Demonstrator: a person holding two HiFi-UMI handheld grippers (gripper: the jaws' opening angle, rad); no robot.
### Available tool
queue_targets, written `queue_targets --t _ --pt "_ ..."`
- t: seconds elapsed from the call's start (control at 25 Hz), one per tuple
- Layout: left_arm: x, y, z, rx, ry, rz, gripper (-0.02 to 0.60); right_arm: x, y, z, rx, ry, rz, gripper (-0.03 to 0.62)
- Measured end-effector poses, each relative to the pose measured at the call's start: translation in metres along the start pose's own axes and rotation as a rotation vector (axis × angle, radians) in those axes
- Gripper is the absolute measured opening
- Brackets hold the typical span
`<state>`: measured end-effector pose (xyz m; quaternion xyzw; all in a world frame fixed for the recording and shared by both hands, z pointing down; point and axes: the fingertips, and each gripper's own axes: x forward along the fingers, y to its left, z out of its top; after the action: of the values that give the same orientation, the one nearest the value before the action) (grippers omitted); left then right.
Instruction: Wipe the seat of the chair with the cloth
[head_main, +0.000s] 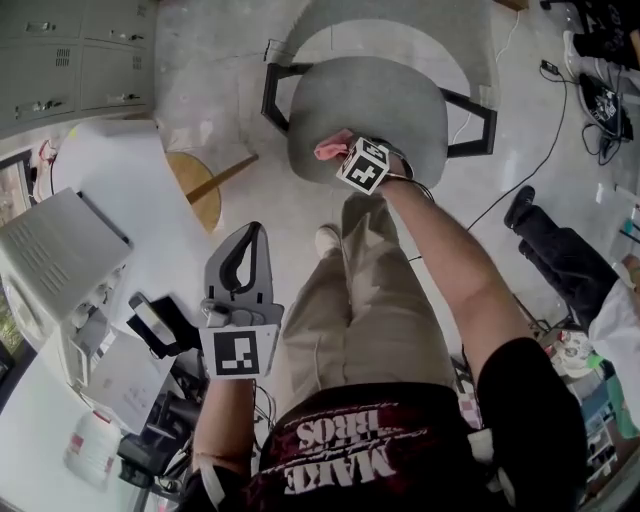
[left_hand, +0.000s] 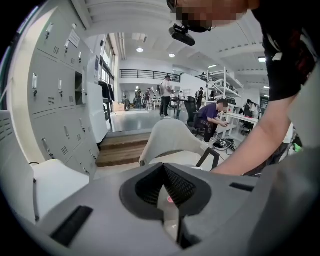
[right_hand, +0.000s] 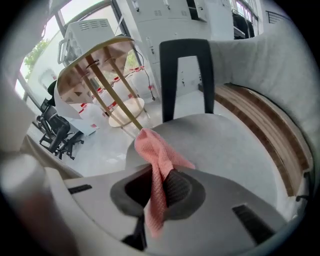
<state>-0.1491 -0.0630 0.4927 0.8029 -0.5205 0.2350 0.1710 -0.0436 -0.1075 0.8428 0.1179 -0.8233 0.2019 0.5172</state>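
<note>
The chair's round grey seat (head_main: 395, 100) stands in front of me, with a curved grey back (head_main: 400, 25) and black arm frames. My right gripper (head_main: 343, 152) is over the seat's near edge, shut on a pink cloth (head_main: 331, 148). In the right gripper view the cloth (right_hand: 159, 157) sticks up from between the jaws and droops onto the seat (right_hand: 230, 150). My left gripper (head_main: 248, 240) hangs off to the left above the floor, away from the chair, its jaws shut with nothing between them. The left gripper view shows those closed jaws and the chair (left_hand: 172, 140) beyond.
A white table (head_main: 110, 190) with a grey device (head_main: 55, 260) and clutter fills the left. A round wooden stool (head_main: 197, 185) lies near the chair's left. Grey lockers (head_main: 75, 50) stand far left. Cables and a seated person's leg (head_main: 560, 255) are at right. My own trouser legs (head_main: 350, 290) are below the chair.
</note>
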Motion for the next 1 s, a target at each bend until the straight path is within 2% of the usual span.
queue_targets --t 0.12,0.24,0.36,0.48,0.64,0.8,0.92,1.0 --pt "-0.006 0.0 -0.011 -0.008 0.02 0.003 0.006 0.03 0.026 0.005 -0.019 0.05 0.055 0.031" --pt "-0.008 0.001 -0.021 -0.01 0.028 0.003 0.005 0.051 0.033 -0.013 -0.041 0.127 0.055 0.031" --pt "-0.008 -0.002 -0.026 -0.011 0.03 -0.001 0.006 0.05 0.031 -0.016 0.01 0.081 0.023 0.031" --pt "-0.008 -0.008 -0.019 -0.003 0.023 -0.013 0.006 0.04 0.027 -0.037 0.027 0.098 -0.004 0.031" --pt "-0.013 -0.012 0.006 0.023 -0.004 -0.014 0.006 0.019 0.016 -0.093 0.043 0.193 -0.026 0.031" --pt "-0.018 -0.01 0.035 0.054 -0.049 -0.004 0.005 -0.009 -0.013 -0.158 0.163 0.293 -0.073 0.031" --pt "-0.028 -0.011 0.047 0.069 -0.052 0.001 0.005 -0.034 -0.025 -0.215 0.232 0.424 -0.131 0.031" --pt "-0.036 -0.01 0.054 0.065 -0.057 0.011 0.005 -0.049 -0.027 -0.237 0.27 0.465 -0.16 0.031"
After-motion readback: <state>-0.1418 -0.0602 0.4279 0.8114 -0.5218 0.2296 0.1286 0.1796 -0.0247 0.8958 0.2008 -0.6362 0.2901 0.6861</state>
